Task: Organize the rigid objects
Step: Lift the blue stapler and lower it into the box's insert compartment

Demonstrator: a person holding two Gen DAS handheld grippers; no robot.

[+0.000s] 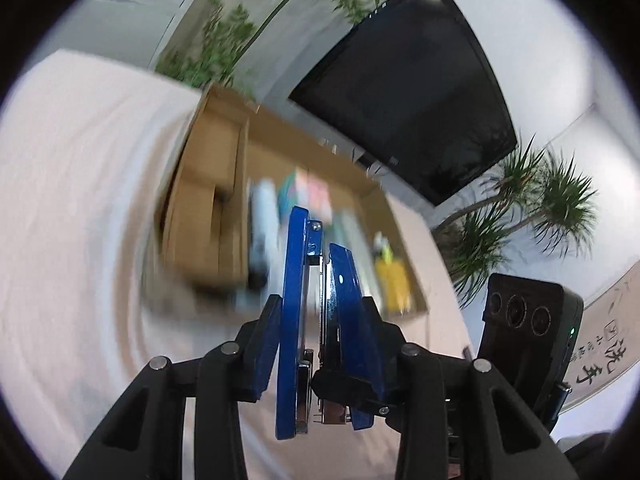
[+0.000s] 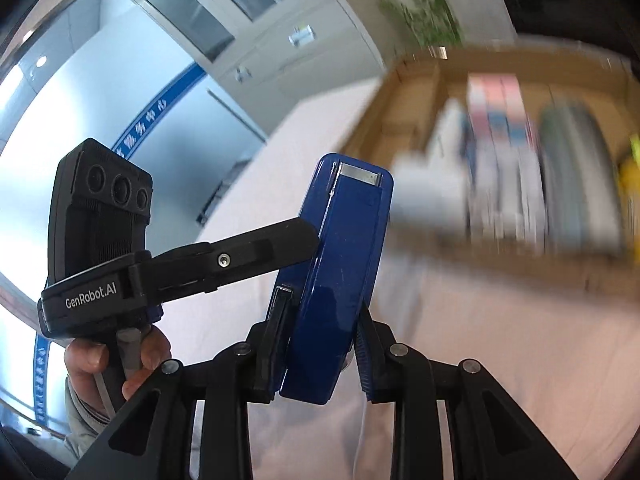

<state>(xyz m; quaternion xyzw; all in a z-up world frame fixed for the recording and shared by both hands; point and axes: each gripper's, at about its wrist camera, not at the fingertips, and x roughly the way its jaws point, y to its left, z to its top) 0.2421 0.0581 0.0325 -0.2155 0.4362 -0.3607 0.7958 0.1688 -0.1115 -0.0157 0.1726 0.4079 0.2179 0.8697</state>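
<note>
The blue stapler [image 2: 340, 272] is off the bench [image 1: 80, 200] and carried between both grippers at once; the right gripper [image 2: 322, 320] has its jaws pinching the stapler's two broad sides low down near its butt end, and the metal-tipped end stands up and away beyond the fingers.

The left gripper [image 1: 320, 304] comes at the stapler from the side; in the right wrist view one of its black fingers lies across and touches the stapler's flank about halfway up, with a hand [image 2: 104, 360] on the handle below; in its own view the jaws flank the blue body and appear to press on it, so I read them as pinching the stapler too.

The relation that matters is stapler to cardboard box [image 1: 224, 128]; the box lies ahead of both pairs of jaws, beyond the stapler's far end, on the cloth-covered bench; its open top faces the cameras, with blurred white, pink, grey and yellow things already packed in rows.

The stapler's long axis runs roughly along the right fingers, so it points on toward the box; the rows inside seem to run the same way, though the blur leaves this uncertain.

Neither hand looks clearly nearer; in my judgement the next move carries the stapler forward and down into a free gap, and the left side compartment looks emptiest.
</note>
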